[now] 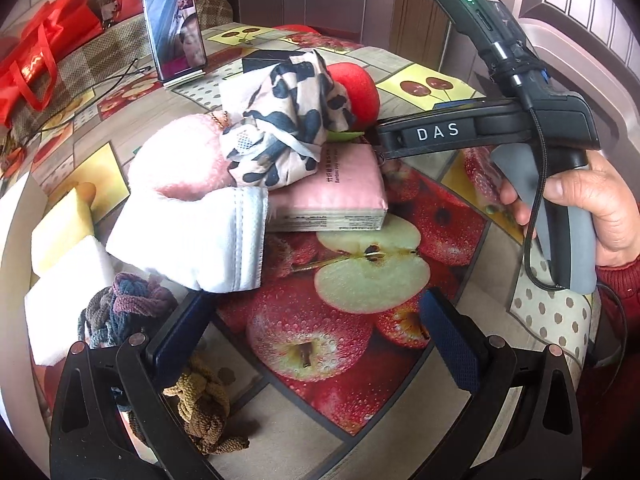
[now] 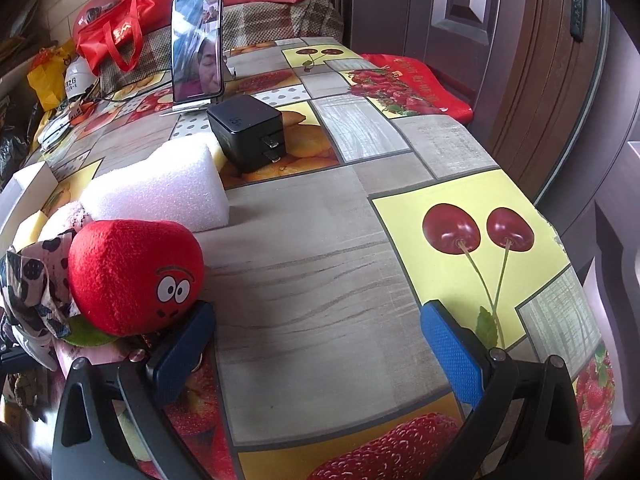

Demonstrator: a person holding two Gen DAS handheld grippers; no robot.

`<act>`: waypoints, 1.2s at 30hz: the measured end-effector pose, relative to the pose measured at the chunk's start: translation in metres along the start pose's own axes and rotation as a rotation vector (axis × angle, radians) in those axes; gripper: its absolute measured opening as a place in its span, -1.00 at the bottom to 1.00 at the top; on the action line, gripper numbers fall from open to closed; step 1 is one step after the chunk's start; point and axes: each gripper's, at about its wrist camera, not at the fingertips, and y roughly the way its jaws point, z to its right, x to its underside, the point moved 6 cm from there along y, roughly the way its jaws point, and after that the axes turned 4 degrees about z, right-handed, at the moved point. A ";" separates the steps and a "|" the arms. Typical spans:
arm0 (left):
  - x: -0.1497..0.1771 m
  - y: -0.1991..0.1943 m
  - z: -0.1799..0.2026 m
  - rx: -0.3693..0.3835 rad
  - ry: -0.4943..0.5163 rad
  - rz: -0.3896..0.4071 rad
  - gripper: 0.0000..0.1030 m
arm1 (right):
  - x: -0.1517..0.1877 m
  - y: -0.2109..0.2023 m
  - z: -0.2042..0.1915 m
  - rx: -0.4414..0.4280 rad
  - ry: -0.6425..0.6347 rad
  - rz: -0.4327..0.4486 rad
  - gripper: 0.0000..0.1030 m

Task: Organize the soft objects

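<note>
Soft things are piled together on the fruit-print table: a white face mask [image 1: 192, 244], a pink fluffy item [image 1: 180, 160], a black-spotted cloth [image 1: 288, 120], a pink tissue pack [image 1: 340, 196] and a red plush apple [image 1: 356, 84]. My left gripper [image 1: 316, 340] is open over the cloth's apple print, just short of the mask. Knitted scrunchies [image 1: 124, 308] lie by its left finger. My right gripper [image 2: 320, 340] is open above bare tablecloth, with the red plush apple [image 2: 132, 276] touching its left finger [image 2: 184, 344]. The right gripper's body [image 1: 480, 128] shows in the left wrist view, held by a hand [image 1: 592, 208].
White foam blocks [image 1: 68, 280] and a yellow sponge [image 1: 60, 220] lie at the left. A white foam wedge [image 2: 164, 188], a black charger [image 2: 248, 136] and a propped phone [image 2: 198, 44] stand further back. Red bags [image 2: 116, 32] sit beyond the table. A door [image 2: 460, 20] is at the right.
</note>
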 end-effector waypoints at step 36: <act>-0.038 -0.396 -0.066 0.140 -0.178 1.261 0.99 | -0.055 -0.294 -0.082 -0.508 -0.234 1.113 1.00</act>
